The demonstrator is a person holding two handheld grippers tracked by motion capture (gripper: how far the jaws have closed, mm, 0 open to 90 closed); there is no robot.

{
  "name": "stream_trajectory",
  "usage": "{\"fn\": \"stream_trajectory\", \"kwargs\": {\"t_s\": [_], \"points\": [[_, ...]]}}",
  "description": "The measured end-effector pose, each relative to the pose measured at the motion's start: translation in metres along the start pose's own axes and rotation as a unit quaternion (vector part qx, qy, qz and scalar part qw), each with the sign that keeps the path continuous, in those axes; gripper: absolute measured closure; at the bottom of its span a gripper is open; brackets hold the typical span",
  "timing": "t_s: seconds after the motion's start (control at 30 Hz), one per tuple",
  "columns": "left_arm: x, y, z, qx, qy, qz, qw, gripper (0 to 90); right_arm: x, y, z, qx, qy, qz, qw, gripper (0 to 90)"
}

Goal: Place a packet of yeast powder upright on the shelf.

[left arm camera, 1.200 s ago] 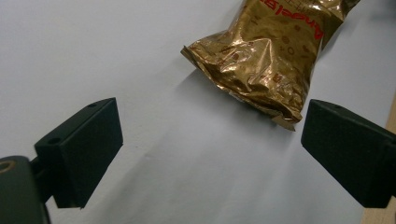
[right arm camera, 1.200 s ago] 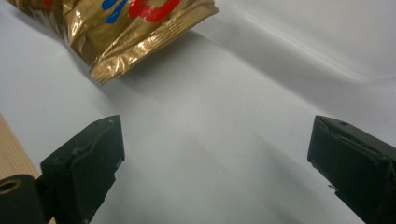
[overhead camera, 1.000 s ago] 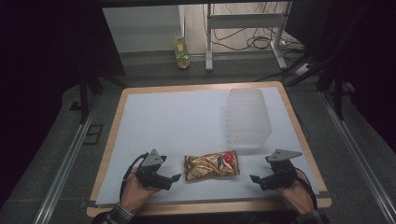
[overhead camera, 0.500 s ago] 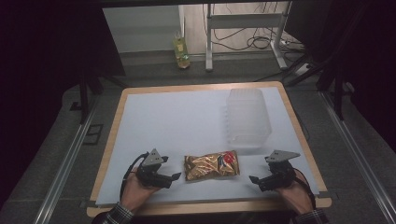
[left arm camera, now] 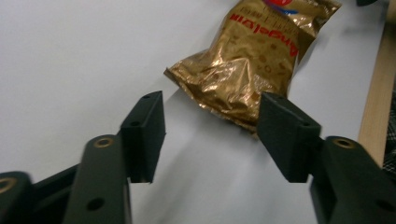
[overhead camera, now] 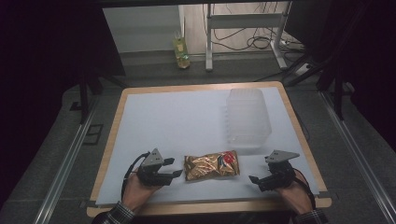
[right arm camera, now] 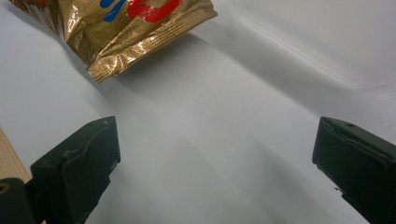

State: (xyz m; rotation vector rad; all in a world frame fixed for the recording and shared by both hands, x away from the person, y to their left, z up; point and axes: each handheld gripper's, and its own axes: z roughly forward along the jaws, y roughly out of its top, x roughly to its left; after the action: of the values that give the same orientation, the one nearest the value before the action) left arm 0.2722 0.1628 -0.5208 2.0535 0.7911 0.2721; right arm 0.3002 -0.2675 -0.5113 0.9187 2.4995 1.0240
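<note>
Here, a gold foil snack bag with red and blue print lies flat near the near edge of a white-topped table, between two hand-held grippers. The left gripper, held in the person's left hand, sits just left of the bag with its jaws apart and nothing between them; in the left gripper view the bag's crimped end lies just beyond the jaw tips. The right gripper, in the right hand, rests near the bag's right end, jaws spread wide and empty, the bag's corner a little way ahead of them. A stack of clear plastic containers stands farther back on the right. A yellow-green bottle stands on the floor beyond the table.
</note>
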Motion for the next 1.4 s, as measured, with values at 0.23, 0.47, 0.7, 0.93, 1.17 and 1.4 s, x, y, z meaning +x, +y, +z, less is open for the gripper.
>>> {"fn": "stream_trajectory", "kwargs": {"t_s": [0.23, 0.47, 0.7, 0.93, 1.17, 1.4], "points": [[-0.004, 0.006, 0.003, -0.008, -0.01, 0.013, 0.9998, 58.2, 0.001, 0.0, 0.0, -0.001, -0.001, -0.003, 1.0, 1.2], [-0.009, 0.011, 0.008, -0.006, -0.012, 0.027, 0.9995, 73.3, 0.002, 0.001, 0.001, 0.002, -0.003, -0.007, 1.0, 1.2], [-0.013, 0.016, 0.013, -0.005, -0.009, 0.041, 0.9991, 89.4, 0.003, 0.002, 0.002, 0.003, -0.003, -0.011, 0.9999, 1.2], [-0.015, 0.019, 0.022, -0.006, -0.017, 0.038, 0.9991, 89.6, 0.004, 0.003, 0.003, -0.001, -0.001, -0.012, 0.9999, 1.2], [-0.018, 0.021, 0.035, -0.009, -0.012, 0.039, 0.9991, 89.6, 0.005, 0.005, 0.005, 0.0, 0.001, -0.014, 0.9999, 1.2], [-0.02, 0.02, 0.051, 0.008, -0.016, 0.033, 0.9993, 89.6, 0.008, 0.006, 0.007, 0.001, 0.002, -0.018, 0.9998, 1.2]]}}
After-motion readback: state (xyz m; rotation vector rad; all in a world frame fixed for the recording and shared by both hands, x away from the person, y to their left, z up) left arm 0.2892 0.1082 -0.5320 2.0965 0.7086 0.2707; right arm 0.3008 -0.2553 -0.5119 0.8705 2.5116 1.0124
